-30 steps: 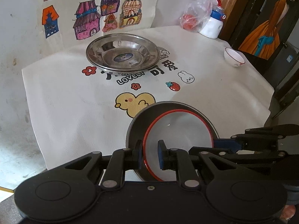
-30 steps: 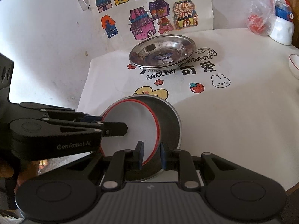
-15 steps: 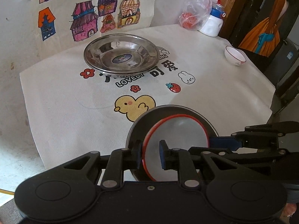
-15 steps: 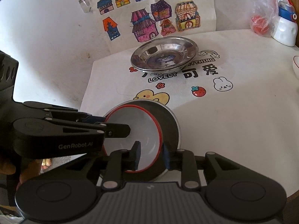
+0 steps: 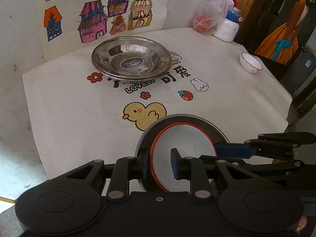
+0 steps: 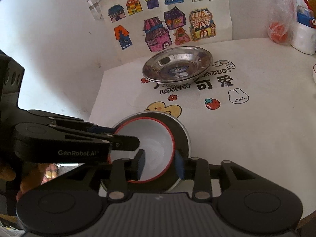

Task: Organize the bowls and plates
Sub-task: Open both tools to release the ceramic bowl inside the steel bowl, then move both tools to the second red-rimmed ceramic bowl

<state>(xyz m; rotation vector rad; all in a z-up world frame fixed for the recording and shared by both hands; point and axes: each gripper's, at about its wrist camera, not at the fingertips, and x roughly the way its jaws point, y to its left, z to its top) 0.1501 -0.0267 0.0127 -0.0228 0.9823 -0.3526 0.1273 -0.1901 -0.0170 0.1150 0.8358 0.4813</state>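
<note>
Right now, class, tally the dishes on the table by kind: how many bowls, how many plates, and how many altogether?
Red-rimmed white bowls: 2 (near bowl; small bowl at the far right)
Metal plates: 3 (near plate under the near bowl; stacked steel plates, where two rims show)
Total: 5

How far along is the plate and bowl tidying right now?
Done: two steel plates are stacked at the back, and the red-rimmed bowl sits in a dark-rimmed plate at the front edge. In hand: the left tool and right tool both straddle that bowl's rim, jaws open. Left: the small white bowl stands alone on the right.
</note>
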